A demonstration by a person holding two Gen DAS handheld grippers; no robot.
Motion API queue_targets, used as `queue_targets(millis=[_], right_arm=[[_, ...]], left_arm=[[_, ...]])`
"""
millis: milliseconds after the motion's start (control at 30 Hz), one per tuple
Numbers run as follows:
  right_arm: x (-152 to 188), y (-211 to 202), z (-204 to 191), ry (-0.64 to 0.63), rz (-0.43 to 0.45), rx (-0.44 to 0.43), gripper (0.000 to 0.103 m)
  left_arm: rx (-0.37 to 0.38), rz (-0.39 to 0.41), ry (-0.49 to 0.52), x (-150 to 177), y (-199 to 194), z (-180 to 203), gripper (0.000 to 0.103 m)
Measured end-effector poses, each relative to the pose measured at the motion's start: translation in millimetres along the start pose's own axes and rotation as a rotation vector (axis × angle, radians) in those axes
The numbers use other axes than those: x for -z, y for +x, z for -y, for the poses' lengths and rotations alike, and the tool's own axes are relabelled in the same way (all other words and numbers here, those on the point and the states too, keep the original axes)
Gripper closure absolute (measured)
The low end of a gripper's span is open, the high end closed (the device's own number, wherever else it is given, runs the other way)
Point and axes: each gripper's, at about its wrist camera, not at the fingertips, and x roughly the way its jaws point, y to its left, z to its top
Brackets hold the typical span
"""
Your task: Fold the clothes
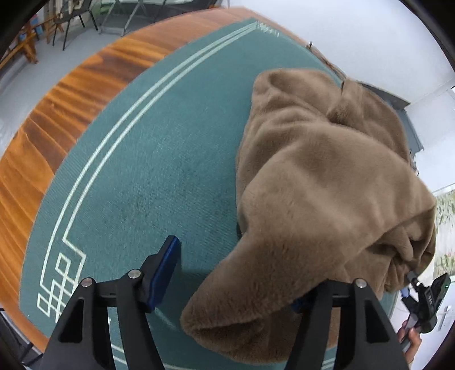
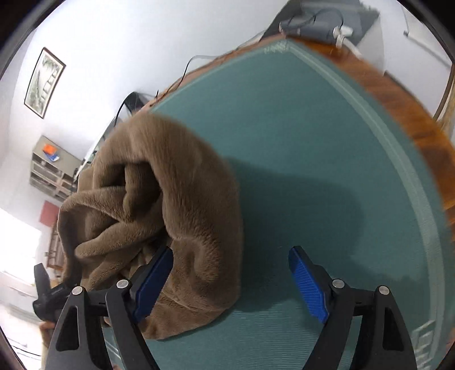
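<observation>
A brown plush garment (image 1: pixel 318 182) lies bunched on the teal mat (image 1: pixel 148 159), filling the right half of the left wrist view. My left gripper (image 1: pixel 236 270) is open; its left blue pad (image 1: pixel 165 273) stands bare over the mat, while a fold of the garment drapes over and hides the right finger. In the right wrist view the garment (image 2: pixel 176 205) sits left of centre. My right gripper (image 2: pixel 230 250) is open, its left pad (image 2: pixel 153 281) against the garment's folds and its right pad (image 2: pixel 307 284) over bare mat (image 2: pixel 327 159).
The mat has pale border lines and covers a wooden table (image 1: pixel 57 99). A grey device with cables (image 2: pixel 321 25) sits at the table's far corner. Chairs (image 1: pixel 68 20) stand beyond the table. A hand (image 1: pixel 409 338) holds the other gripper at lower right.
</observation>
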Motion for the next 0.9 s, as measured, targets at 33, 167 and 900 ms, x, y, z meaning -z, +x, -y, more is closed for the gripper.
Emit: queue_targets(millis=[33,167,900], right_arm=[[2.6,6.6,-1.6,0.006,-0.016,-0.021,0.018],[7.9,36.0,-17.3,0.018,-0.111,-0.229,0.078],[-71.4,-307.8,-33.2,-0.049,0.629,-1.437,0.088]], left_arm=[[0.0,0.002,-0.007,-0.2,0.5,-0.1,0.036],[0.116,-0.041,-0.037,-1.1,-1.0,4.3,0.095],[0.996,0.644,-0.109,-10.3,-339.7,26.6,0.095]])
